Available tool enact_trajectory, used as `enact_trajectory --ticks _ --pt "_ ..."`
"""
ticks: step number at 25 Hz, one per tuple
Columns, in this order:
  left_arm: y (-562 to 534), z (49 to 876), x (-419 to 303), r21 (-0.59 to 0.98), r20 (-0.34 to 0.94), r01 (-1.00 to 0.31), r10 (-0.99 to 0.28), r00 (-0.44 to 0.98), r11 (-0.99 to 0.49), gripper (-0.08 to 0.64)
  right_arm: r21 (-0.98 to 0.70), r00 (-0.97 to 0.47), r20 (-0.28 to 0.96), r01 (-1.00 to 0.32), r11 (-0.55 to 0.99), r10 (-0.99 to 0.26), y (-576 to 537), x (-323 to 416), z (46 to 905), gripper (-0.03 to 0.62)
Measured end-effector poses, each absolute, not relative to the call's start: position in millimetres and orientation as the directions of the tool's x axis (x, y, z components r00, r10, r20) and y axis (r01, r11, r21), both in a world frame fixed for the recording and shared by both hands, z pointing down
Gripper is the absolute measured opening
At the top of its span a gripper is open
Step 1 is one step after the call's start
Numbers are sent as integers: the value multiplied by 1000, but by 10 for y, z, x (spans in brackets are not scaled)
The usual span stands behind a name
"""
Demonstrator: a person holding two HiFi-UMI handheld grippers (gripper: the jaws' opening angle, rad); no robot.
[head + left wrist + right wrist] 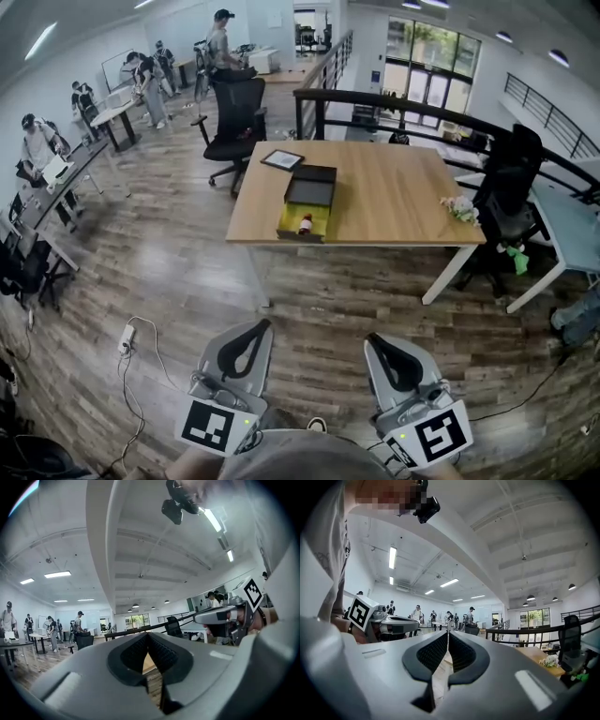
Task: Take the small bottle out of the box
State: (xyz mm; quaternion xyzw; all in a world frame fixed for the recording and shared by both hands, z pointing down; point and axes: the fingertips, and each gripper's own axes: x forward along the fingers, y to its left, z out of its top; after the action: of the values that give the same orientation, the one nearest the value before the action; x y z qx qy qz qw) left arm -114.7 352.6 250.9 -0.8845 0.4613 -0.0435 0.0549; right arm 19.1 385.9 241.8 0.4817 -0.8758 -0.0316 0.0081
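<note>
Wooden table point(394, 197) at 12 o'clock, well apart from grippers. Left gripper point(258, 326) at 7 o'clock, right gripper point(374, 339) at 5 o'clock: jaws together, nothing held. Open box point(289, 217) at table's 9 o'clock side. Small bottle point(306, 224) inside, at box's 6 o'clock end.

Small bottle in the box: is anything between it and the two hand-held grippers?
Nothing visible blocks the way. The small bottle lies in the open yellow box at the near edge of the table; only bare floor separates it from the left hand-held gripper and right hand-held gripper, both shut and empty.

Floor point(309, 309) open thru to table point(403, 197).
</note>
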Motion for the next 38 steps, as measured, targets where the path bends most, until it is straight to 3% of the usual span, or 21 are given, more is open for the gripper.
enact_trajectory --ticks 4,6,10,27,38 --pt "3460 2463 -1194 -160 -18 -832 -841 541 -531 5 61 -536 -3 -843 535 -844 3823 229 2482 18" --pt "3418 2474 -1212 -148 -17 -843 -851 525 -518 155 56 -537 7 -842 536 -844 3797 236 2517 18" --pt "3300 2480 -1196 -155 -41 -840 -846 532 -521 209 49 -531 19 -846 531 -847 3685 273 2571 18" --pt "1850 2711 -1280 -124 24 -820 -828 560 -559 206 28 -507 99 -859 511 -857 2294 153 2782 18" --pt "388 3122 -1500 -77 137 -803 -805 578 -590 206 39 -455 203 -881 472 -867 864 -105 3106 18"
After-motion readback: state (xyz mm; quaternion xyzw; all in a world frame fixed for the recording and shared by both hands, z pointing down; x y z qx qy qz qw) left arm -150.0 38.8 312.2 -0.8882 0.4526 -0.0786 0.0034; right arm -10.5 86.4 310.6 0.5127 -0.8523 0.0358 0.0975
